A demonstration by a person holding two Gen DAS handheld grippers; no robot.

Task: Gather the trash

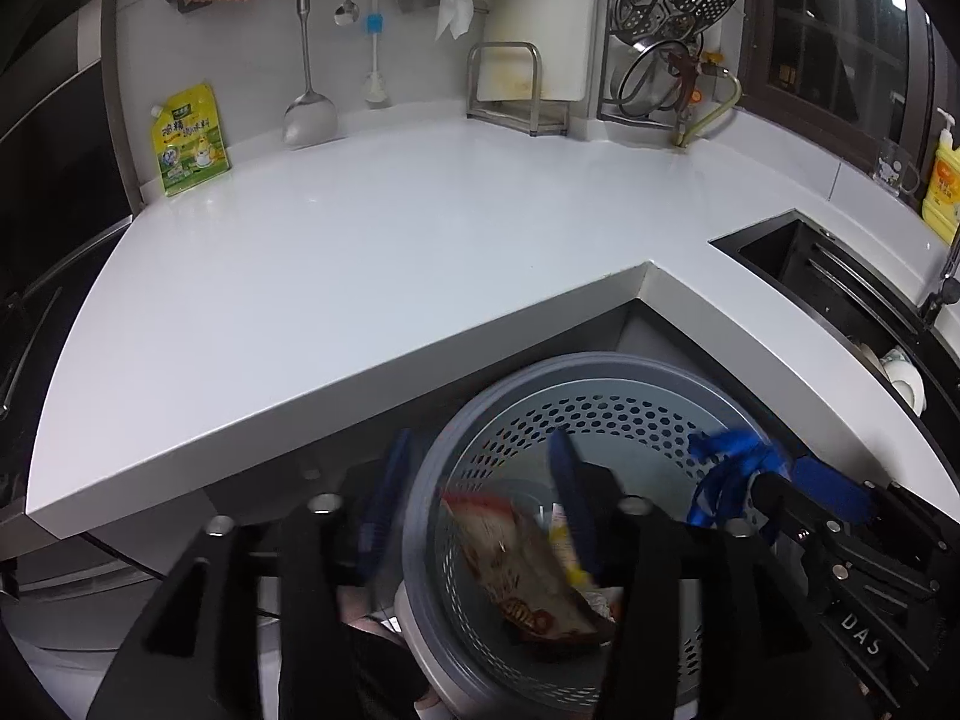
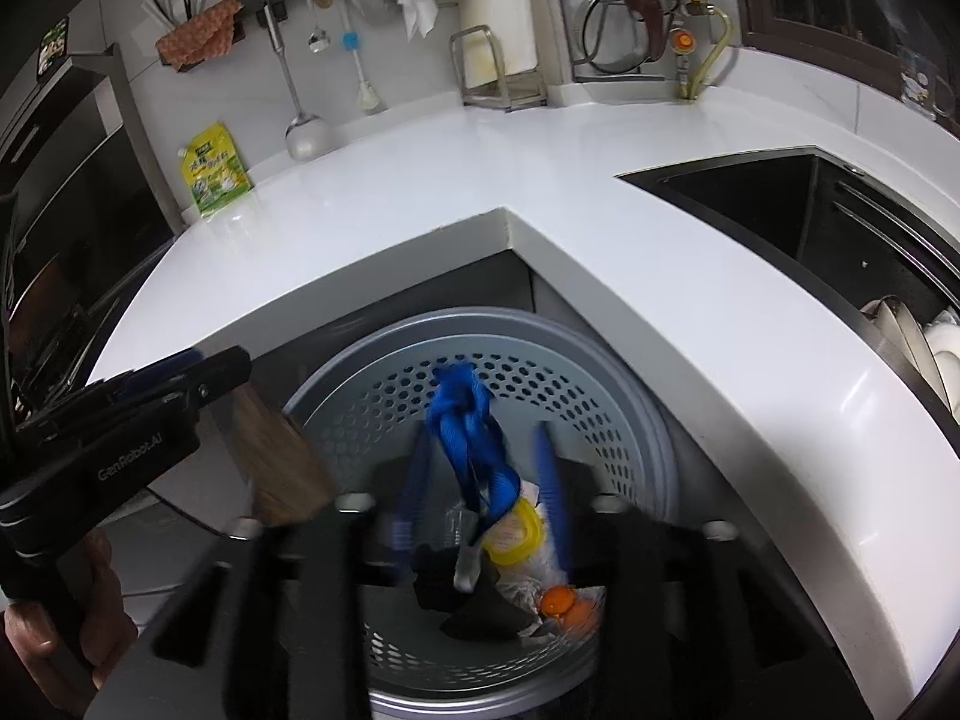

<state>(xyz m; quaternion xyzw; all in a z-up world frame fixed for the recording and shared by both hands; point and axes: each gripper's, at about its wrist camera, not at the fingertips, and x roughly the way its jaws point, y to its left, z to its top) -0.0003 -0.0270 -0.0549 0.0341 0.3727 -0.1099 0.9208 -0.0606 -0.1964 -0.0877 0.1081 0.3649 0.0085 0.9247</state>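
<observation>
A grey perforated trash bin (image 1: pixel 600 396) stands on the floor below the counter corner; it also shows in the right wrist view (image 2: pixel 576 396). My left gripper (image 1: pixel 480 492) is open over the bin, and a red and white snack wrapper (image 1: pixel 522 570) is blurred in the air between its fingers and the bin's inside. My right gripper (image 2: pixel 480 468) is open over the bin, with a blue strap (image 2: pixel 474 432) between its fingers, loose and blurred. It also shows in the left wrist view (image 1: pixel 726 480). Inside the bin lie a yellow lid (image 2: pixel 516 534), black scraps and orange peel (image 2: pixel 564 603).
The white L-shaped counter (image 1: pixel 360 228) wraps around the bin. A yellow-green pouch (image 1: pixel 189 141) leans at its back left. A cutting-board rack (image 1: pixel 516 90), hanging utensils and a steamer stand at the back. A black sink (image 2: pixel 810 222) with dishes lies right.
</observation>
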